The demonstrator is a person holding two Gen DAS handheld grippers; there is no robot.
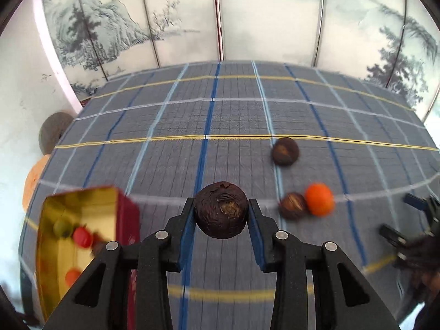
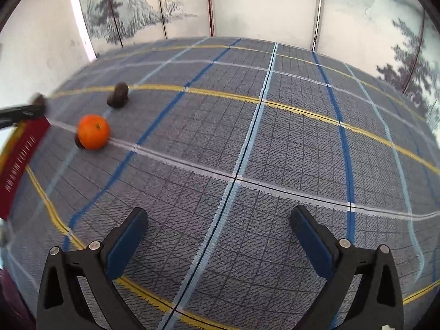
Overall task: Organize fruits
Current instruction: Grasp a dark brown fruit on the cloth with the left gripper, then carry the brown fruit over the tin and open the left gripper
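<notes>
Left gripper (image 1: 221,210) pinches a dark fruit (image 1: 220,209); only its camera shows inside the box (image 1: 82,200) at 8 o'clock. Right gripper (image 2: 218,220) is spread wide.

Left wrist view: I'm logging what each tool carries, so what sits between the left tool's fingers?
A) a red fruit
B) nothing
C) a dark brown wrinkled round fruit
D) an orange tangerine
C: the left tool is shut on a dark brown wrinkled fruit, while the orange tangerine lies on the plaid cloth and a red fruit sits in the gold-lined box.
</notes>
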